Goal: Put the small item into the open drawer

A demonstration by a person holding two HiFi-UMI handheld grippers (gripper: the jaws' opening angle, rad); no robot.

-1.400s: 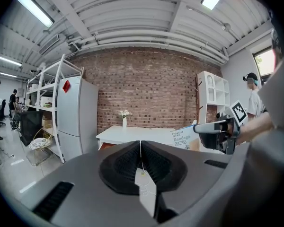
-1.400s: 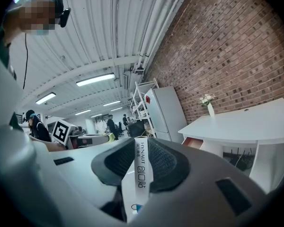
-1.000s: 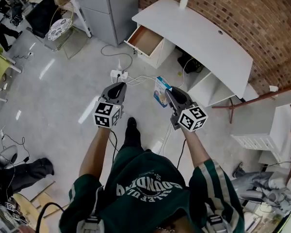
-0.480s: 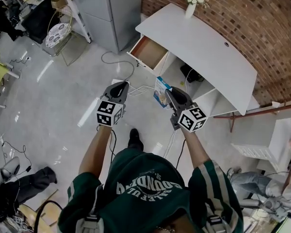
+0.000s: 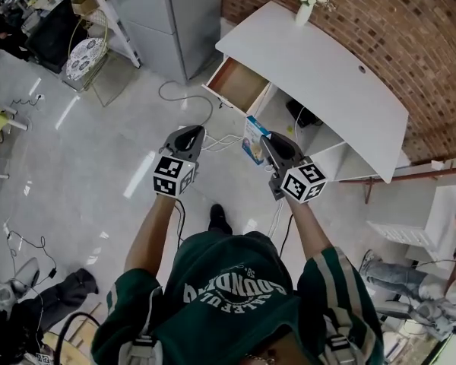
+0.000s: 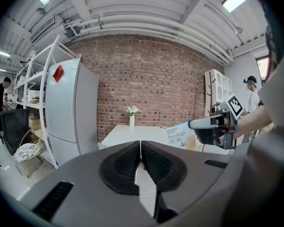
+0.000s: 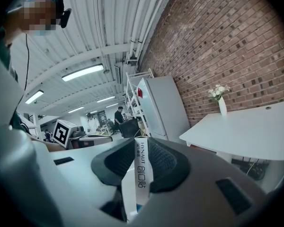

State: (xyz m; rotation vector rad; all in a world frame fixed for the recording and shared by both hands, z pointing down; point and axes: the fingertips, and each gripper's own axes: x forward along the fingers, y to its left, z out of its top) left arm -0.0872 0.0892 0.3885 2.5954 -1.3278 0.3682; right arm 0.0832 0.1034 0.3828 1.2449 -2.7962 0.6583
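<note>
A small white and blue bandage box (image 5: pixel 251 138) stands upright in my right gripper (image 5: pixel 266 140), which is shut on it; its narrow printed edge (image 7: pixel 142 170) shows between the pads in the right gripper view. My left gripper (image 5: pixel 194 132) is beside it on the left, shut with nothing in it, its jaws meeting (image 6: pixel 140 144). From the left gripper view the box (image 6: pixel 177 135) and the right gripper (image 6: pixel 212 127) appear to the right. Ahead, the open wooden drawer (image 5: pixel 235 83) sticks out from the left end of the white desk (image 5: pixel 342 82).
A vase of flowers (image 5: pixel 305 7) stands on the desk's far end. A grey fridge (image 5: pixel 163 17) is left of the drawer. Cables and a power strip (image 5: pixel 213 139) lie on the floor below the grippers. Shelving (image 5: pixel 410 226) stands at the right; people are further back left.
Both grippers have travelled forward toward the desk, so the drawer and desk sit nearer in the head view. The box stays held in the right gripper.
</note>
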